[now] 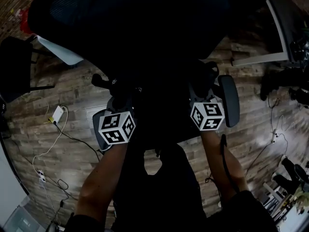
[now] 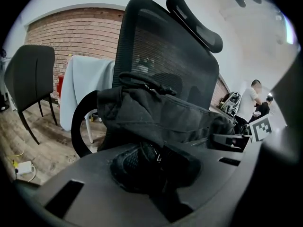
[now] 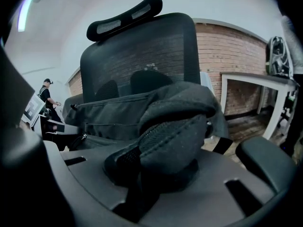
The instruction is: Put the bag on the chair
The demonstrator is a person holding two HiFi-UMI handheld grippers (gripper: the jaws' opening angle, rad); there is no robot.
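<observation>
Floor (image 1: pixel 72 144) was wood plank, brown-grey, with bright patches of reflected light. White cable (image 1: pixel 40 175) trailed over it at left, small white adapter (image 1: pixel 57 114) near it. Red brick wall (image 2: pixel 71 37) stood behind; upper wall and ceiling were pale. Dark side chair (image 2: pixel 28 74) on thin legs stood before brick, pale blue piece (image 2: pixel 87 86) on white legs just beside it. White table frame (image 3: pixel 246 82) stood against brick on other side.

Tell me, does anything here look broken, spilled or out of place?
Nothing looks broken or spilled. The left gripper and right gripper both clamp the black bag in front of the chair. The only untidy bit: loose cables trailing over the wooden floor.
</observation>
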